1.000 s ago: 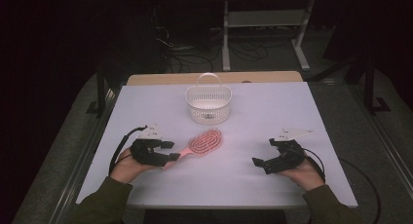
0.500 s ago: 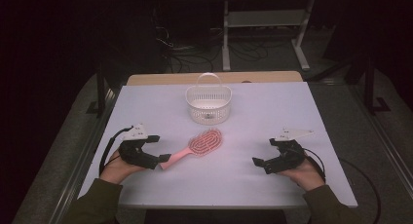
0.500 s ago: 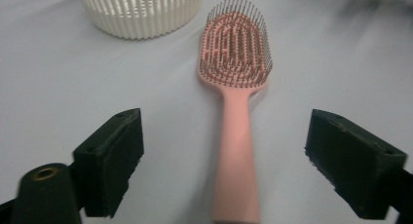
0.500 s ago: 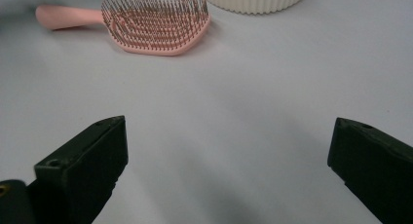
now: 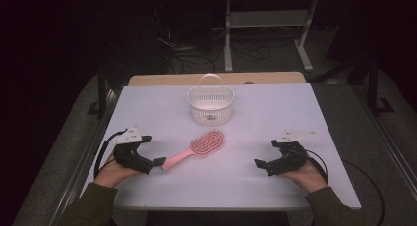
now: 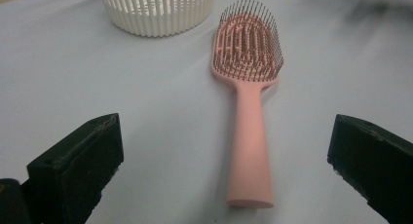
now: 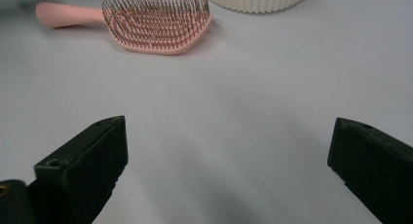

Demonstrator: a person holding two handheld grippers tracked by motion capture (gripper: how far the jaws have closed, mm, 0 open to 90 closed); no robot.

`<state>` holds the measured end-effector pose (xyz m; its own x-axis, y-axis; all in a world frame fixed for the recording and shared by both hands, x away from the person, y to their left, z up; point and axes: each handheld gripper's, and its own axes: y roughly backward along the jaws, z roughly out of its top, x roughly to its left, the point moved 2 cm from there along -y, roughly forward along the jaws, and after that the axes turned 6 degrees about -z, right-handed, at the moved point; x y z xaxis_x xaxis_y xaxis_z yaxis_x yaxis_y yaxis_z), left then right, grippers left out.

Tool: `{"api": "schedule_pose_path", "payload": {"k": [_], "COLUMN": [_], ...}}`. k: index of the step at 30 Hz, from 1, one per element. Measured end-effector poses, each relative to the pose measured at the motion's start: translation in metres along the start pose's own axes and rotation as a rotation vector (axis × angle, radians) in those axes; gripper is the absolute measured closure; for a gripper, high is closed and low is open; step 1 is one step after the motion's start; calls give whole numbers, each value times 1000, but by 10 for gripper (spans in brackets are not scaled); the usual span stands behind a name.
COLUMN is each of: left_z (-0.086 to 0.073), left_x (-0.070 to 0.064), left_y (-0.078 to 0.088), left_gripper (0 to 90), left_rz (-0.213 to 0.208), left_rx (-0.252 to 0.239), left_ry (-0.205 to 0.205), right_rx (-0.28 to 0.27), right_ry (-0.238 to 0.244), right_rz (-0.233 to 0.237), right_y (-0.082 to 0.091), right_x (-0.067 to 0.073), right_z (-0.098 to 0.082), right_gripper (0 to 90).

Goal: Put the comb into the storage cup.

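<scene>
Dark room surrounds a pale lilac-white counter (image 5: 295,113), with a wooden edge showing along its far side and grey floor to both sides. Behind it stand a white metal frame (image 5: 268,32) and a tangle of cables (image 5: 184,51) on the floor, all in deep shadow.

On the counter, a pink hairbrush (image 5: 199,148) lies flat near the middle, bristles up, its head pointing toward a white slotted basket (image 5: 210,104) that stands farther back with its handle raised. Brush and basket are near each other but apart.

The left hand-held gripper (image 5: 158,162) rests low at the counter's near left, just beside the end of the brush handle. Its jaws have just been opening and now stand wide apart; in the left gripper view the handle (image 6: 251,151) lies between them, clear of both pads.

The right hand-held gripper (image 5: 259,163) sits at the near right, well apart from the brush, jaws wide apart over bare counter, with the hairbrush (image 7: 156,22) seen ahead in the right gripper view.
</scene>
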<state>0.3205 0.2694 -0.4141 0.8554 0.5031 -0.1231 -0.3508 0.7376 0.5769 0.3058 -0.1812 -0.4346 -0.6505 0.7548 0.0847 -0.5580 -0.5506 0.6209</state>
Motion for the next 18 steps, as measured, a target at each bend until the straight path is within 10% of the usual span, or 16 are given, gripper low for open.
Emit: {"api": "schedule_pose_path", "payload": {"k": [18], "left_z": [5], "left_x": [0], "left_y": [-1], "left_gripper": [0], "left_rz": [6], "left_rx": [-5], "left_ry": [6], "right_rx": [-3], "right_ry": [3], "right_rz": [-3], "right_y": [0], "right_x": [-1], "right_z": [0], "right_gripper": [7]}}
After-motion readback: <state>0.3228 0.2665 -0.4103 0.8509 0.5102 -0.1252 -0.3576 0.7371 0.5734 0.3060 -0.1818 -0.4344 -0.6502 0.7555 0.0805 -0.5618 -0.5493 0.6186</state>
